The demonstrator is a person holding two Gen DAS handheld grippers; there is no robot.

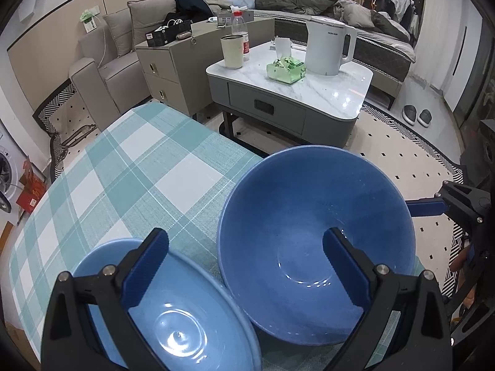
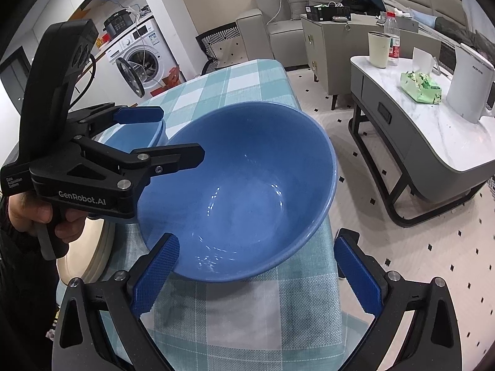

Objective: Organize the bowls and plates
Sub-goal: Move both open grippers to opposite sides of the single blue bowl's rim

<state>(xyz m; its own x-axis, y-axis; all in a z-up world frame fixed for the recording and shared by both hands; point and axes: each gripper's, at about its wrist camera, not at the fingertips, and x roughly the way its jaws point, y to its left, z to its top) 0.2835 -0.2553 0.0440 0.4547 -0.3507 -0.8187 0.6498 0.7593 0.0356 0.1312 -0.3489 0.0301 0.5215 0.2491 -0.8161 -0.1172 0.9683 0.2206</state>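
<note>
A large dark blue bowl [image 1: 315,232] [image 2: 241,191] stands on the teal checked tablecloth [image 1: 123,179] [image 2: 247,315] near the table's right edge. A lighter blue plate [image 1: 173,318] [image 2: 136,133] lies to its left, its edge under the bowl's rim. My left gripper [image 1: 244,266] [image 2: 173,136] is open, one finger over the plate, the other inside the bowl, straddling the bowl's left rim. My right gripper [image 2: 256,272] is open just before the bowl's near side, touching nothing; one of its fingers [image 1: 427,207] shows in the left wrist view.
A cream plate's edge [image 2: 92,253] shows at the table's left under the left gripper. A marble coffee table [image 1: 324,89] [image 2: 433,136] with kettle, tissue pack, cup and bottle stands beyond the table. A sofa, a cabinet and a washing machine [image 2: 145,58] are behind.
</note>
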